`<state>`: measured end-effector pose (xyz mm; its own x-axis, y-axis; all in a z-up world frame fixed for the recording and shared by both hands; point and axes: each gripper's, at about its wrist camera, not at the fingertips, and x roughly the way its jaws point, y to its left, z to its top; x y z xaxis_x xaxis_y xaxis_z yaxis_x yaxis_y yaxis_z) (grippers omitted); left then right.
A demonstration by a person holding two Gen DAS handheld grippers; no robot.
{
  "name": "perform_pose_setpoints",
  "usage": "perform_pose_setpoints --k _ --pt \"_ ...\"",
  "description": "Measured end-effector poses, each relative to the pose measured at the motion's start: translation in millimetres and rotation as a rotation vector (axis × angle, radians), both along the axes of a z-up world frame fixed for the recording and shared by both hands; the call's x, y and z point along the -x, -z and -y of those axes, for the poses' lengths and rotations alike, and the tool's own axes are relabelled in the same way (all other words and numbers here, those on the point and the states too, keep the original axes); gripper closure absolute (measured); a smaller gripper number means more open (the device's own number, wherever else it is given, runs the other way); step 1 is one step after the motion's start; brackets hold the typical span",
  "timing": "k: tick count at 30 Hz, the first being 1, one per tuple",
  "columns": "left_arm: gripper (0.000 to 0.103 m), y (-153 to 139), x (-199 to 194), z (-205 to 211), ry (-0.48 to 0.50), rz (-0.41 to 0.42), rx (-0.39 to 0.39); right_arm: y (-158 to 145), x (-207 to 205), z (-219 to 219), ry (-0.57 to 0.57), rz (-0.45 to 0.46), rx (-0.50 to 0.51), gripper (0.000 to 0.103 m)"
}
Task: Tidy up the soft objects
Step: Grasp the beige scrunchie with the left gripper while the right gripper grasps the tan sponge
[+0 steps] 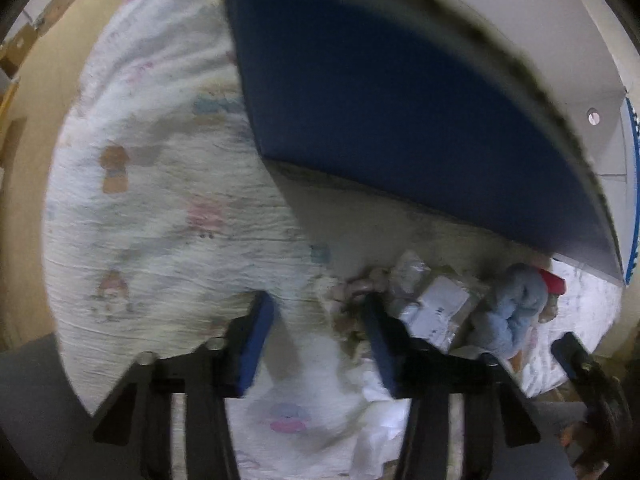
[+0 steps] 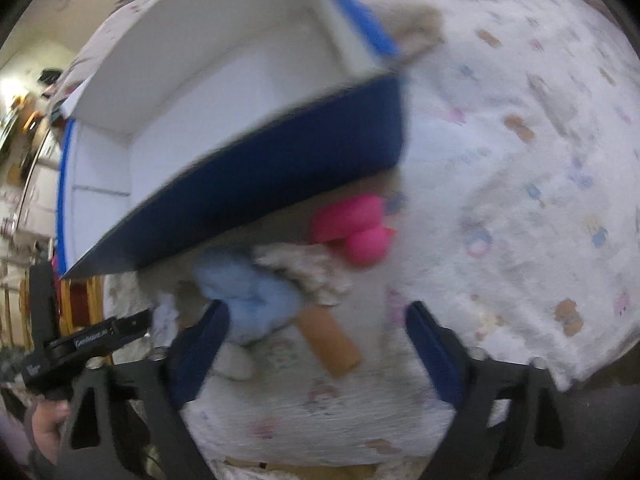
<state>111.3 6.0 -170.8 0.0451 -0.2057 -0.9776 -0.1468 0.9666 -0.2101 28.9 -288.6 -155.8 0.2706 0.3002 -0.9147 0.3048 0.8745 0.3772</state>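
Fingers of the right gripper (image 2: pixel 316 344) are being held apart, empty; the light-blue plush toy (image 2: pixel 250 300) is lying just ahead-left, nearer than to the spread, empty left gripper (image 1: pixel 316 340).

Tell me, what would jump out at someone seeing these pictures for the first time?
The big blue box with its white inside dominates both views, standing on a bedsheet printed with little cartoon figures. Beside its blue wall lies a jumble of soft things: a bright pink toy and a pale blue plush. Both grippers, left and right, hang open and empty.
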Motion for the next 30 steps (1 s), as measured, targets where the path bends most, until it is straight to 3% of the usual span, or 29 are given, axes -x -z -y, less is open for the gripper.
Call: perform_pose_setpoints --k 1,3,4,5,10,15,21,23,30 --pt "0.093 2.9 -0.3 1.5 -0.006 -0.007 0.028 4.0 0.2 4.2 0.014 -0.017 -0.004 0.022" --pt "0.095 5.2 -2.4 5.1 -0.009 -0.02 0.097 13.9 -0.1 9.8 0.032 -0.056 -0.036 0.03" --pt "0.096 6.3 -5.5 6.8 -0.007 -0.017 0.101 16.6 -0.2 10.0 0.028 -0.064 -0.046 0.041" --pt "0.097 5.9 -6.1 8.5 0.001 -0.009 0.096 18.5 -0.1 7.0 0.013 -0.074 -0.045 0.046" --pt "0.097 -1.7 -1.8 13.5 0.032 0.043 0.056 29.0 -3.0 -16.0 -0.087 -0.113 0.037 0.046" --pt "0.097 -18.6 1.5 -2.4 0.0 0.13 -0.015 35.0 -4.4 -39.6 -0.166 -0.123 0.119 0.046" --pt "0.097 -50.1 12.5 -16.2 -0.039 0.21 -0.04 41.2 -5.8 -70.0 -0.235 -0.114 0.164 0.076" --pt "0.097 -63.5 21.7 -16.6 -0.023 0.239 -0.035 39.5 -4.1 -77.1 -0.254 -0.099 0.164 0.09" --pt "0.097 -71.1 43.7 -2.3 -0.002 0.31 -0.115 16.8 12.7 -81.6 -0.265 -0.028 0.135 0.095"
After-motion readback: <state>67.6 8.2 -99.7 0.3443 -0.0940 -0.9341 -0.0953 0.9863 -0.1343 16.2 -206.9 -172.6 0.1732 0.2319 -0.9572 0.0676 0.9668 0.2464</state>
